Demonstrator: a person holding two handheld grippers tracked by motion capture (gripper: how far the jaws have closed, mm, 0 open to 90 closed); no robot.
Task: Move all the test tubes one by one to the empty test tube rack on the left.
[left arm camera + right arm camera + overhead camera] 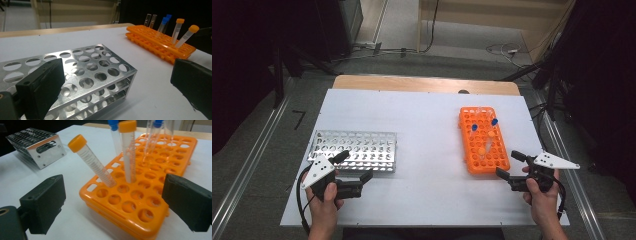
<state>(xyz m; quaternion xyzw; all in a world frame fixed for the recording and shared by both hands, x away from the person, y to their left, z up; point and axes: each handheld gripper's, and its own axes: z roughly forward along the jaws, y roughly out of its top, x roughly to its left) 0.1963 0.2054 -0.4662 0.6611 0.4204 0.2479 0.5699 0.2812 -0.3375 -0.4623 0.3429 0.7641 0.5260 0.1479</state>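
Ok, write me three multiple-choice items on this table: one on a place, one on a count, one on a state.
1. Where does the orange rack lie?
A. in front of the right gripper
B. in front of the left gripper
C. on the metal rack

2. How many orange-capped tubes stand in it?
A. none
B. two
C. five

3. How do the right gripper's jaws stand?
A. shut on a tube
B. shut on the rack
C. open, holding nothing

Key: 1 A, the high view shows it ahead of the right gripper. 2 B, the right gripper view shows two orange caps. 3 C, the jaws stand wide apart.
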